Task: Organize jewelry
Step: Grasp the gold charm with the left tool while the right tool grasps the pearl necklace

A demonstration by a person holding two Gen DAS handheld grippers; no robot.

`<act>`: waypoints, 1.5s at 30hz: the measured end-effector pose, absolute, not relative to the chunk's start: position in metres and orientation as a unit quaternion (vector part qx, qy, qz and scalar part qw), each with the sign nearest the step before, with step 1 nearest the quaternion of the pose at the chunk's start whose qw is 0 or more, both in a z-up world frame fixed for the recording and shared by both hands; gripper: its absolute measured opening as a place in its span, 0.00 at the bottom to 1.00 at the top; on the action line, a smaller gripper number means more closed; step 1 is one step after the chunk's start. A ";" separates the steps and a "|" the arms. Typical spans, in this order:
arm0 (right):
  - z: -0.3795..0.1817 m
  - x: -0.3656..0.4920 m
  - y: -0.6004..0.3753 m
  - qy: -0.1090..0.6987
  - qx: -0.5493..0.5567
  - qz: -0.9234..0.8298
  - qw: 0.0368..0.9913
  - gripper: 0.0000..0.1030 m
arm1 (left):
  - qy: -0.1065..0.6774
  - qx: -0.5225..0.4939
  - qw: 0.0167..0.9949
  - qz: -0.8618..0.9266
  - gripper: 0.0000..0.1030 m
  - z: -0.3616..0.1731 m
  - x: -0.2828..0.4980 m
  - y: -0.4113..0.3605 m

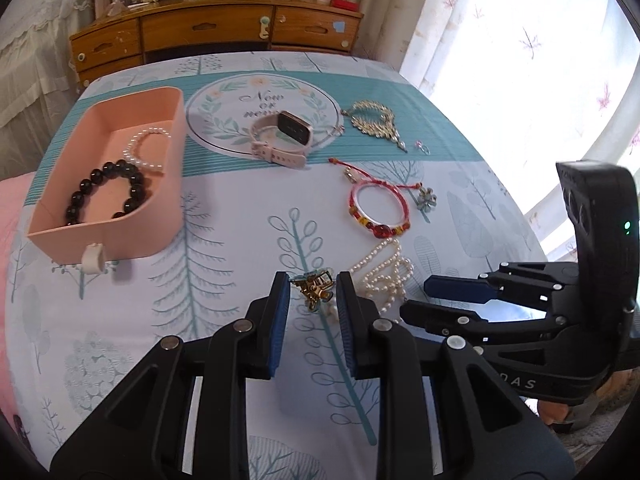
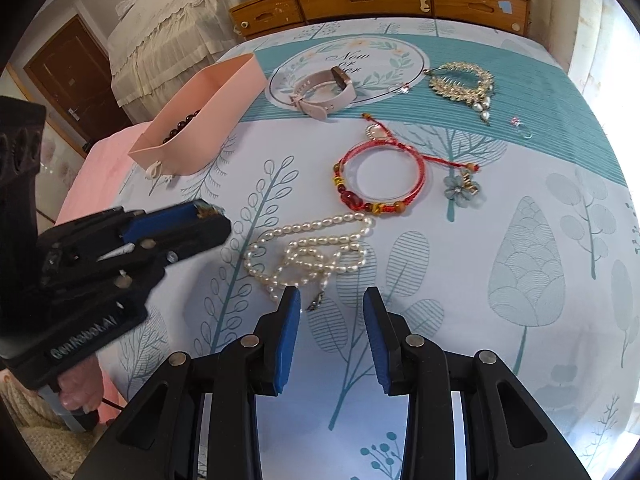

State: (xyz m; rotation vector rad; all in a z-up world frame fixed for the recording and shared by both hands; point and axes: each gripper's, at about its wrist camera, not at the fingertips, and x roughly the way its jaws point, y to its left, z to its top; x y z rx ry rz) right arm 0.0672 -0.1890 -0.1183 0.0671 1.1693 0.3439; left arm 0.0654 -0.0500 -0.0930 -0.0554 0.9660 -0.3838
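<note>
A: Left wrist view, far left first: the pink box sits on the leaf-print tablecloth. Inside it lie a black bead bracelet and a small pearl bracelet, the two touching.

B: And right of the box?

A: A pink smartwatch on the round printed emblem. Further right, a gold necklace, and past it a tiny ring. Nearer the camera, a red cord bracelet with a pale flower charm just beside it, then a heaped pearl necklace.

B: The left gripper?

A: Its jaws are clamped on a small gold trinket, which looks lifted clear of the cloth. What kind of piece it is, I cannot tell.

B: Right wrist view, same order?

A: At the left edge the left gripper is seen from the side, blurred, a gold speck at its tip. A person's fingers wrap its handle. The pink box lies beyond, the smartwatch right of that.

B: And the right gripper?

A: Jaws parted, nothing between the pads. The pearl necklace lies just ahead of them, its clasp end near the left pad. The red cord bracelet lies behind, the gold necklace far right.
</note>
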 end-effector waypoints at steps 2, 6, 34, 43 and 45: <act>-0.119 0.069 -0.186 0.549 0.032 0.161 0.820 0.32 | 0.459 -0.036 0.869 -0.180 0.20 -0.090 0.065 -0.042; -0.120 0.074 -0.179 0.551 0.041 0.166 0.817 0.32 | 0.455 -0.051 0.871 -0.176 0.20 -0.088 0.065 -0.030; -0.107 0.093 -0.125 0.519 -0.040 0.173 0.836 0.32 | 0.452 -0.111 0.871 -0.159 0.20 -0.098 0.067 0.019; -0.103 0.097 -0.127 0.525 -0.029 0.148 0.838 0.32 | 0.450 -0.112 0.871 -0.161 0.20 -0.099 0.067 0.023; -0.104 0.096 -0.130 0.534 -0.030 0.139 0.833 0.32 | 0.451 -0.114 0.871 -0.162 0.20 -0.100 0.068 0.023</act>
